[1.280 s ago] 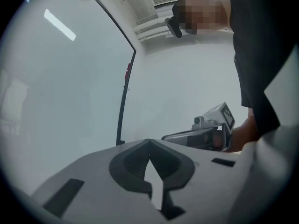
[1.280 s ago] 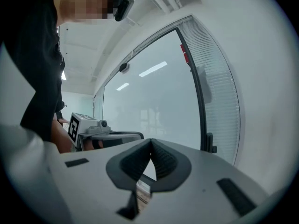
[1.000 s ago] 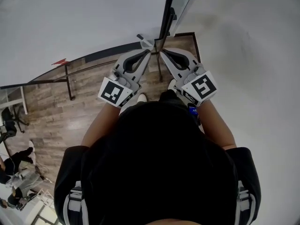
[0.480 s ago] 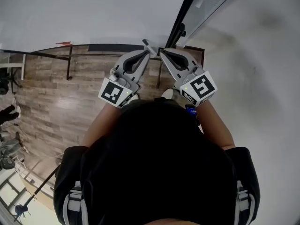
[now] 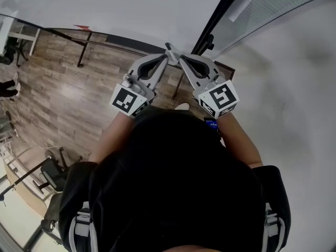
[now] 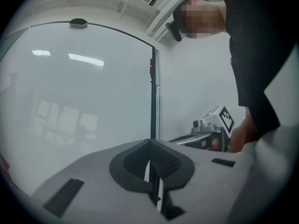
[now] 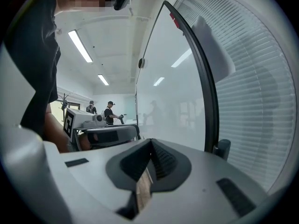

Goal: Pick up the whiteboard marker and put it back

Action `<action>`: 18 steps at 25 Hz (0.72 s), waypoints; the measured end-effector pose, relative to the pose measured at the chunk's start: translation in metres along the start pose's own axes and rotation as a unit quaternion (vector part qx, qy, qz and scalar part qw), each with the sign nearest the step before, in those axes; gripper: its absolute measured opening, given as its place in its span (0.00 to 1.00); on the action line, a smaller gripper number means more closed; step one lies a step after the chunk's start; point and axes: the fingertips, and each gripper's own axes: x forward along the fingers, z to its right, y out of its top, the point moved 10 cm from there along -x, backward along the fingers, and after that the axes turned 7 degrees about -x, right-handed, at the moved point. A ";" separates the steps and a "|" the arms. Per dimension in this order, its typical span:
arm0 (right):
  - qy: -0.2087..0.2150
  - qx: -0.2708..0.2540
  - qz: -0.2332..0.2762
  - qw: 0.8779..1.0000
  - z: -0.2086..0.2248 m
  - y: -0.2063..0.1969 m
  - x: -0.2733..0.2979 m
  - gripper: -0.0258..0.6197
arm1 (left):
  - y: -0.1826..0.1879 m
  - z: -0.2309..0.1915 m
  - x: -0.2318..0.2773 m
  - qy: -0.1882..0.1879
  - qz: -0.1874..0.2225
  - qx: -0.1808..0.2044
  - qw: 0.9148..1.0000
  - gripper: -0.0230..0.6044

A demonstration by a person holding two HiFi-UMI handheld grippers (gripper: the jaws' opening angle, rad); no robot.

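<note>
Holds the left gripper out level with its jaws pressed together, pinching nothing; leaves only a thin slit lower down between the pads, with the dark frame of the whiteboard lined up behind it. Holds the right gripper just to the right of it, tipped slightly down, jaws likewise pressed together and empty, with a sliver of wooden floor seen through the slit under the pads. Has the two tips close together in the head view, near the lower end of that frame, with the whiteboard spreading to the left of it and blinds to the right. Cannot place the marker: makes it out in no view; notes only a small red thing far to the left at the whiteboard's lower edge, too small to tell what. Carries a cube with square markers on the near end of each gripper, just beyond the person's head. Catches two people standing far off in the room, in the right gripper view.
</note>
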 end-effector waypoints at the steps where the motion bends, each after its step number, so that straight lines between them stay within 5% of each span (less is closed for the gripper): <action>1: 0.002 0.001 -0.003 1.000 0.002 -0.003 0.000 0.03 | -0.001 0.001 0.000 0.009 0.000 0.000 1.000 0.04; 13: 0.014 0.028 -0.040 0.999 0.008 -0.037 0.016 0.03 | -0.024 -0.013 -0.002 0.045 -0.012 0.012 0.999 0.04; 18: 0.004 0.046 -0.069 0.997 0.004 -0.061 0.032 0.03 | -0.035 -0.029 -0.002 0.029 -0.013 0.005 0.999 0.04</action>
